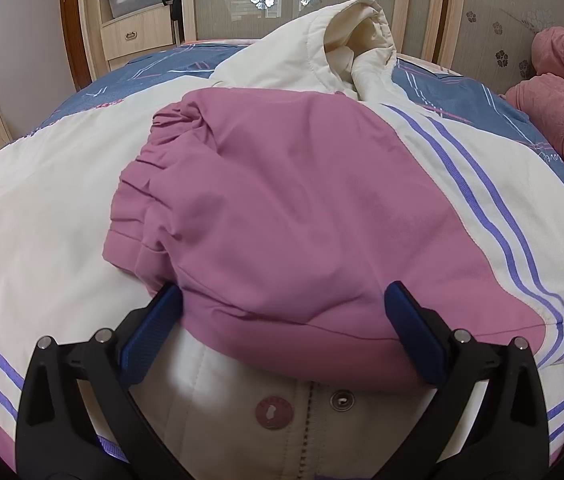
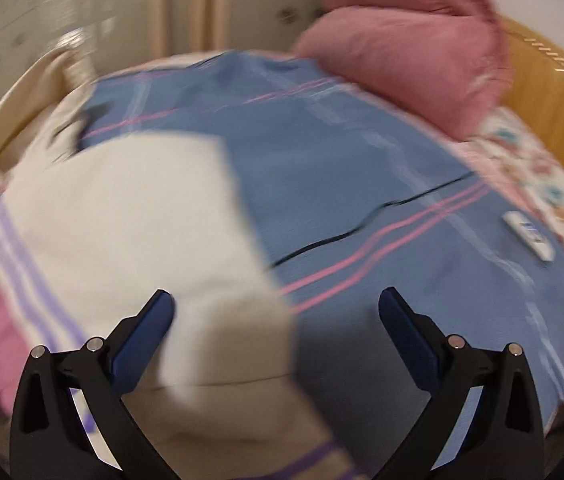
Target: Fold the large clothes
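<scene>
The jacket lies on the bed, one pink sleeve already across its chest; both tools, left and right, are spread, so next the right must pinch the 9 o'clock cream edge.

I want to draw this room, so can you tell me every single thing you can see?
jacket: one, cream with purple stripes, spread on the bed
sleeve: one, pink, folded across the jacket's middle
hood: one, cream, at the jacket's far end
snaps: one metal, one pink, on the near front edge
bedspread: one, blue with pink lines, under the jacket
pillows: two, pink, far right of the bed
remote: one, white, on the bedspread's right side
cable: one, black, across the bedspread
wardrobe: one, light wood, behind the bed
left gripper: black with blue pads, open around the sleeve
right gripper: same, open over the jacket's edge
</scene>
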Demonstrator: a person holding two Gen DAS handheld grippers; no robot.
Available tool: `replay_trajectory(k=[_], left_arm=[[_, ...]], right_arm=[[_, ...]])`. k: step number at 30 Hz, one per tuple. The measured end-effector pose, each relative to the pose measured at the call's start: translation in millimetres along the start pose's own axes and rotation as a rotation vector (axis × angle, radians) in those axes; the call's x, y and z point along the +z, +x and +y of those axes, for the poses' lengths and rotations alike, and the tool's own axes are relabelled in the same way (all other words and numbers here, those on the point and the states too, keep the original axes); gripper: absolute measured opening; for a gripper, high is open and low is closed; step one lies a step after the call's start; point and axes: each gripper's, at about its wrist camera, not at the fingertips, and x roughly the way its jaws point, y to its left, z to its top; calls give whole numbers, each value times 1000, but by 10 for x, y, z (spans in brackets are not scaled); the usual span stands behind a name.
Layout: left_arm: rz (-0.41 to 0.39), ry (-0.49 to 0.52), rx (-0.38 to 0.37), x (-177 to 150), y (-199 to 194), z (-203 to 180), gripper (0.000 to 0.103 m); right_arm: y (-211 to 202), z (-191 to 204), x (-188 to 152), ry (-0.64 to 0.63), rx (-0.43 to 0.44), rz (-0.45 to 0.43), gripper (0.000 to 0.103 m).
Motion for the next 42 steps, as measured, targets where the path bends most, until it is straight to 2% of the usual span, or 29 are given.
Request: replay_trajectory(k=[3, 5, 6, 8, 11, 13, 15, 17, 19, 21, 25, 30, 34, 37, 38, 40, 42], left_arm=[[0, 0, 0, 0, 1, 1, 101], [0, 1, 0, -2, 2, 2, 101], [0, 1, 0, 2, 4, -1, 101], [1, 1, 0, -2, 4, 1, 101], [0, -9, -4, 16, -25, 20, 101], [-62, -66, -29, 73, -227, 119, 101], [-143, -79, -66, 181, -463, 249, 101], [-223, -41, 23, 341, -688, 418, 101], [-262, -29, 130, 506, -837, 762, 101], [-246, -94, 165, 571, -904, 1167, 101], [-298, -293, 167, 453, -1171, 2030, 101], [-220, -389, 156, 182, -1126, 2741, 101], [-179, -473, 151, 1, -1007, 3285, 101], [-151, -611, 93, -97, -828, 3772, 101], [-148, -661, 47, -108, -766, 3920, 101], [-107, -769, -121, -100, -519, 4173, 101], [-77, -881, -213, -138, -321, 4405, 101]], right_arm=[[-101, -54, 20, 38, 86, -38, 102], [-153, 24, 1, 5, 144, -48, 102], [-151, 91, -2, -29, 147, -43, 102], [-61, 302, -64, -145, 96, 5, 102], [22, 340, -97, -159, 82, 27, 102], [23, 310, -93, -155, 96, 28, 102], [44, 324, -91, -163, 97, 35, 102], [31, 349, -102, -175, 96, 35, 102], [32, 384, -105, -189, 95, 32, 102], [22, 412, -106, -197, 103, 35, 102], [48, 368, -103, -174, 132, 46, 102], [78, 289, -134, -129, 183, 59, 102], [96, 297, -163, -118, 187, 54, 102], [102, 329, -172, -127, 177, 48, 102], [104, 330, -178, -131, 175, 47, 102], [119, 345, -183, -135, 178, 48, 102], [136, 330, -187, -132, 190, 56, 102]])
